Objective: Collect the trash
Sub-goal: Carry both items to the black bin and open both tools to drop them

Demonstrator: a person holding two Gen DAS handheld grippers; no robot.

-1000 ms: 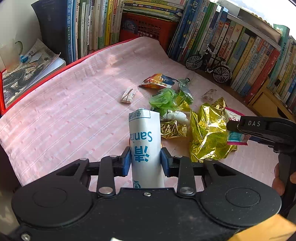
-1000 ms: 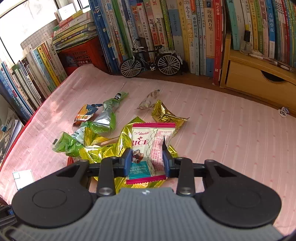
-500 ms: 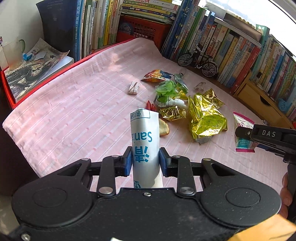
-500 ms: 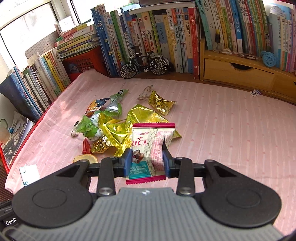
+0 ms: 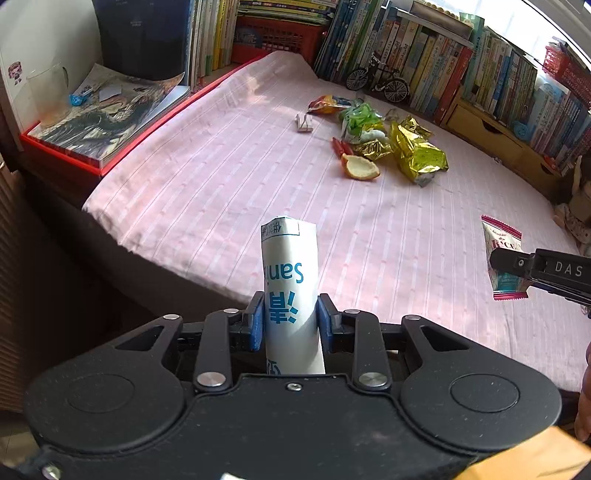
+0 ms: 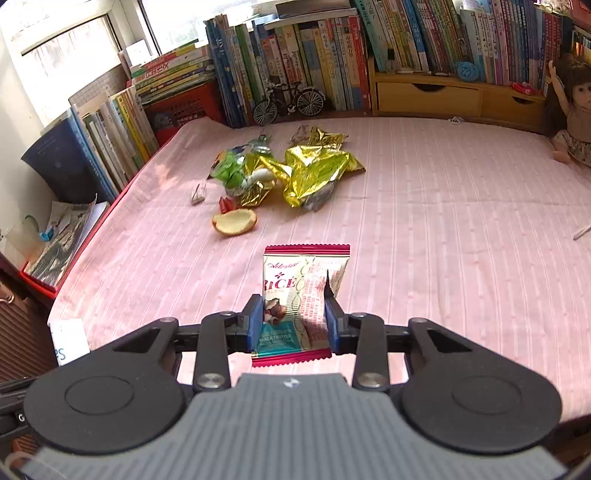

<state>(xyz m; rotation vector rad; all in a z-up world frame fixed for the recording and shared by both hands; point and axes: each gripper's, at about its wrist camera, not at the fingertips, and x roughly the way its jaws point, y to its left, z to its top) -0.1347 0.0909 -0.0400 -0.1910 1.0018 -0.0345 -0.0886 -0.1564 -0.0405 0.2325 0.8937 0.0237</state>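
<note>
My left gripper (image 5: pixel 291 320) is shut on a white sanitary packet with blue print (image 5: pixel 290 280), held upright above the near edge of the pink cloth. A red-edged rice snack wrapper (image 6: pixel 300 295) sits in my right gripper (image 6: pixel 294 325), which is shut on it; the same wrapper (image 5: pixel 502 254) shows at the right of the left wrist view. Loose trash lies far off on the cloth: a gold foil bag (image 6: pixel 314 173), green wrappers (image 6: pixel 231 171), an orange peel (image 6: pixel 234 221), a small white wrapper (image 6: pixel 198 192) and a red scrap (image 6: pixel 225 203).
Rows of books (image 6: pixel 295 66) line the back and left, with a red basket (image 5: pixel 280 35) and a toy bicycle (image 6: pixel 288 101). A wooden drawer unit (image 6: pixel 428 94) and a doll (image 6: pixel 569 110) stand at the right. Magazines on a red tray (image 5: pixel 103 122) lie left. The pink cloth (image 6: pixel 443 240) ends near me.
Both grippers have pulled back from the trash pile toward the near edge of the cloth, each still holding its item. The pile now looks smaller and farther away.
</note>
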